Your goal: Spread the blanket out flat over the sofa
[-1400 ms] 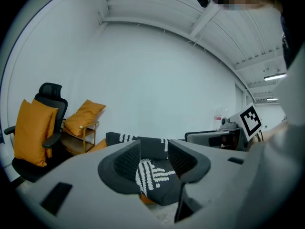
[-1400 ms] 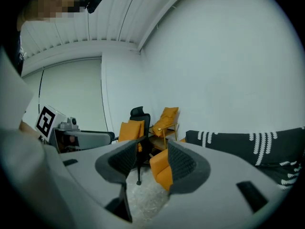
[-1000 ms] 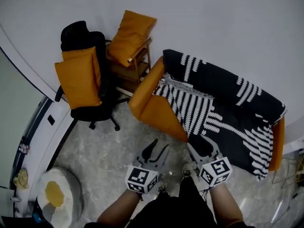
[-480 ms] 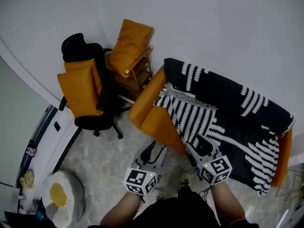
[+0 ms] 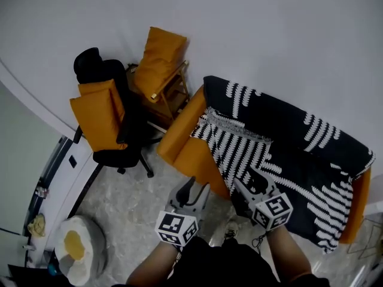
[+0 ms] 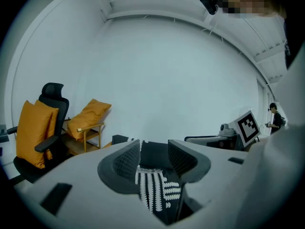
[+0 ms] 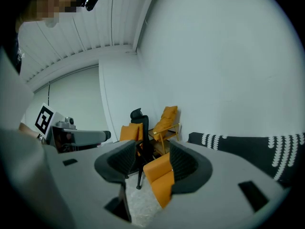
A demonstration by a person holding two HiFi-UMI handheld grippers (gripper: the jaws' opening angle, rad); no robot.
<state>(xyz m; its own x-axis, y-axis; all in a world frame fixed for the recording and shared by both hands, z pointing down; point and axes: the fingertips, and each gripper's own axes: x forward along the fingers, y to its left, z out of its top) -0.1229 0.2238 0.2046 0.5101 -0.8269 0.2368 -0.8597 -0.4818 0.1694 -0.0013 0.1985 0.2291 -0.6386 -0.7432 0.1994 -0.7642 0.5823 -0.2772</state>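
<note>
A black blanket with white stripe patterns (image 5: 281,142) lies draped over the orange sofa (image 5: 185,137), covering its back, seat and front. The left armrest and the right end stay bare. My left gripper (image 5: 197,187) hovers open over the floor in front of the sofa's left corner, with nothing in it. My right gripper (image 5: 251,181) is open beside it, just in front of the blanket's front edge. In the left gripper view the blanket (image 6: 152,190) shows far off between the spread jaws of the gripper (image 6: 153,157). The right gripper view shows the orange armrest (image 7: 159,178) beyond its open gripper (image 7: 152,163).
A black office chair carrying an orange cushion (image 5: 111,115) stands left of the sofa. A wooden chair with another orange cushion (image 5: 158,64) sits against the wall. A white and yellow round object (image 5: 75,250) rests on the floor at the lower left. A distant person (image 6: 275,116) stands at the right.
The head view has shifted a little. Both grippers stay open in front of the sofa, and the blanket lies as before.
</note>
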